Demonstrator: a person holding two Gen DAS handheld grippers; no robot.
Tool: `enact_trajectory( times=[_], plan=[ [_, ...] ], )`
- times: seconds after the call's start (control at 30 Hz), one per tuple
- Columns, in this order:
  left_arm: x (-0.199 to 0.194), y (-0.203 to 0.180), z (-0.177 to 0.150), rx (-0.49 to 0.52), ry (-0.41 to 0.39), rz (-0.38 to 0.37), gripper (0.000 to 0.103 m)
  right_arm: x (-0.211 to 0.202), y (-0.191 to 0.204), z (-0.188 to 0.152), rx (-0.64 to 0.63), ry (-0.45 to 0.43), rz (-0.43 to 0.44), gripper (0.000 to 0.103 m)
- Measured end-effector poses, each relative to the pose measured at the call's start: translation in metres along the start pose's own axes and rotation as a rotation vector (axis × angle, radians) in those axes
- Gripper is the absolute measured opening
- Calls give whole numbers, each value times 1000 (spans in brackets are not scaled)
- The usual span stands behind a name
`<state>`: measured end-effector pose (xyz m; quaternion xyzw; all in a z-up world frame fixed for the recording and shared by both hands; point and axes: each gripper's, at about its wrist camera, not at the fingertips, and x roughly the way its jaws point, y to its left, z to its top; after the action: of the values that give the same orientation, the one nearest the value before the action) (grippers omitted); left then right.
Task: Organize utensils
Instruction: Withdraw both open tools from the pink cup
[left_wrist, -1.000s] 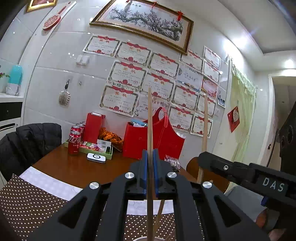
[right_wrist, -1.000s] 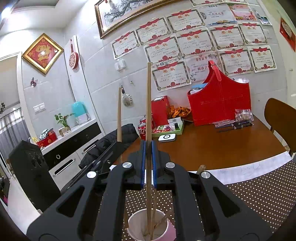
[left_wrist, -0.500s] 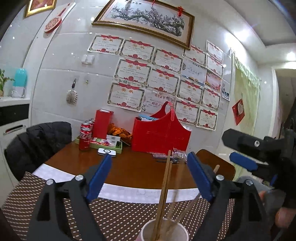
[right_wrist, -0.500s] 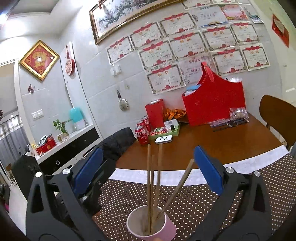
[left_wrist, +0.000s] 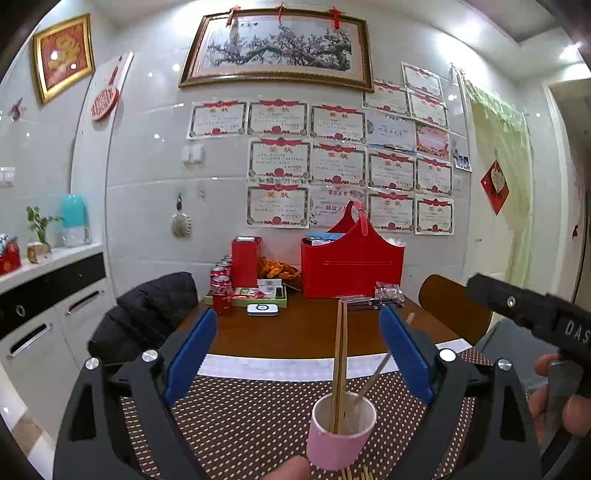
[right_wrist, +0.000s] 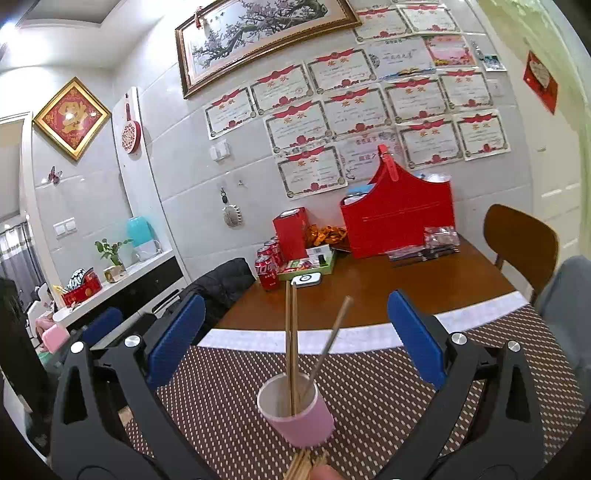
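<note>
A pink cup (left_wrist: 341, 434) stands on the dotted brown placemat (left_wrist: 243, 417) and holds several wooden chopsticks (left_wrist: 340, 365). It also shows in the right wrist view (right_wrist: 295, 411) with its chopsticks (right_wrist: 291, 350). My left gripper (left_wrist: 299, 354) is open and empty, its blue pads wide apart above the cup. My right gripper (right_wrist: 295, 339) is open and empty, also above the cup. More loose chopsticks (right_wrist: 304, 465) lie at the near edge below the cup. The right gripper's black body (left_wrist: 532, 314) shows at the right in the left wrist view.
A brown table (left_wrist: 303, 328) carries a red bag (left_wrist: 351, 266), a red box (left_wrist: 245, 260), cola cans (left_wrist: 221, 291), a green tray (left_wrist: 255, 295) and a white device (left_wrist: 262, 309). A black jacket (left_wrist: 147, 314) hangs on a chair at left; a wooden chair (right_wrist: 521, 236) stands at right.
Both grippers were shut on a chopstick each above the cup. They have opened wide and let go; the chopsticks now stand in the cup. Both grippers have drawn back.
</note>
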<state>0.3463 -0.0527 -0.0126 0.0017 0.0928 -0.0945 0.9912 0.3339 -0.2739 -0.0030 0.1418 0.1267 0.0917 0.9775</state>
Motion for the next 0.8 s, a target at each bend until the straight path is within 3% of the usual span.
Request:
enact_trajectory(
  times=[0.43,0.8],
  plan=[
    [-87,-6,18,41,42,46,88,-94,13,-11,-56,9,-109,97],
    [-126,-1,-1,28,91,44,88,-138,36,-37,-112,25,-180,97]
  ],
)
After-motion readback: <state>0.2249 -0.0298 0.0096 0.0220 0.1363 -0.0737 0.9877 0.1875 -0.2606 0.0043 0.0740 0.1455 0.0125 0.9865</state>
